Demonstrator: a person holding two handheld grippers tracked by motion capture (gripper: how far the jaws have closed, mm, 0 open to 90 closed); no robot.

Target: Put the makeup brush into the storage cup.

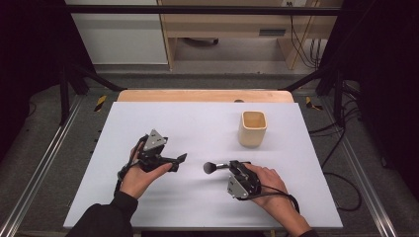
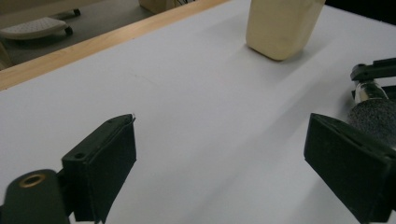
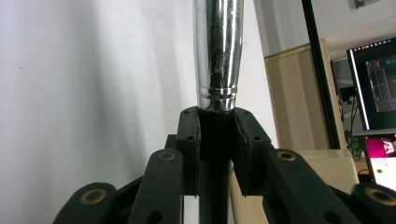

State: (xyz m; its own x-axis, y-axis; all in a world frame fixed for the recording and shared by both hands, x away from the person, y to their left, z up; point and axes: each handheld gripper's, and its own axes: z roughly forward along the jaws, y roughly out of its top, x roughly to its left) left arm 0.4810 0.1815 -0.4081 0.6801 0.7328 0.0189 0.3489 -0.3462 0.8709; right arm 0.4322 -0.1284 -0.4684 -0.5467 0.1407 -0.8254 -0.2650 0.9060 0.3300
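the makeup brush (image 1: 215, 167) lay level just above the table (image 1: 197, 123), its handle clamped in the right hand-held gripper (image 1: 231, 165), bristles pointing at the left hand-held gripper (image 1: 179, 162), which stood apart with jaws spread and empty. both hands rested low, facing inward.

Grey floor (image 1: 49, 133) surrounds the white-topped table (image 1: 197, 123), with a wooden cabinet (image 1: 222, 29) and black curtains (image 1: 385, 59) behind.
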